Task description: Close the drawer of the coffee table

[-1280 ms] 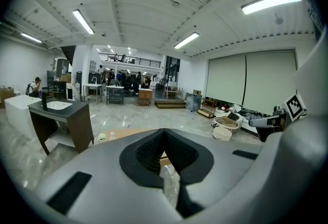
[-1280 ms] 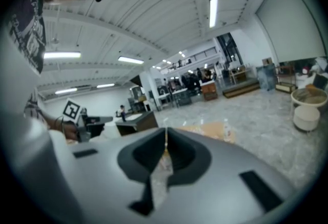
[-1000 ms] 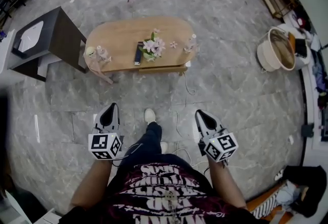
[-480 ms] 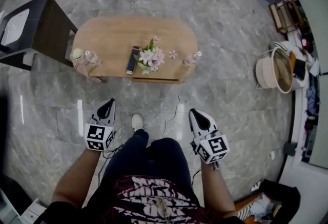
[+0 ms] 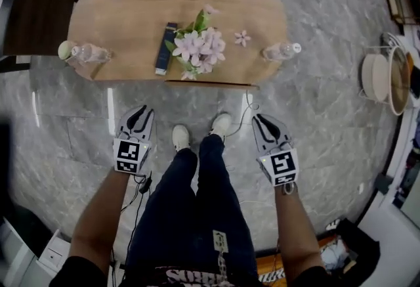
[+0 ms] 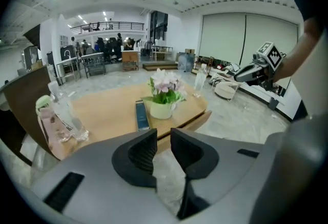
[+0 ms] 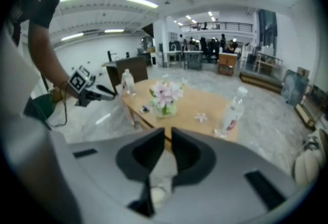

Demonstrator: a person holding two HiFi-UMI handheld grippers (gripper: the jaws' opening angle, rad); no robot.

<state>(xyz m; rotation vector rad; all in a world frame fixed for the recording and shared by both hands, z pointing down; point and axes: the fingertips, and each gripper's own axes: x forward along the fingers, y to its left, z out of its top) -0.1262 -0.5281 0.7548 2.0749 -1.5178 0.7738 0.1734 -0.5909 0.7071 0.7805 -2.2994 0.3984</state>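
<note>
Wooden drawer [image 6: 197,121] ajar, flowers [image 6: 165,83] in pot [image 6: 160,110]

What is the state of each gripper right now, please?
Left gripper: open, jaws have just been opening, nothing between them.
Right gripper: shut, empty.

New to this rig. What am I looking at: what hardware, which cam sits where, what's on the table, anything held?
No robot here: a person holds a two-jaw gripper in each hand. The top-down picture is from a camera on the head; the other two ride on the grippers and look along their jaws. The coffee table carries a flower pot, a remote, a bottle and a second bottle. Its drawer stands slightly open. The left gripper has jaws that have just been opening, with nothing between them; the right gripper is shut and empty.
</note>
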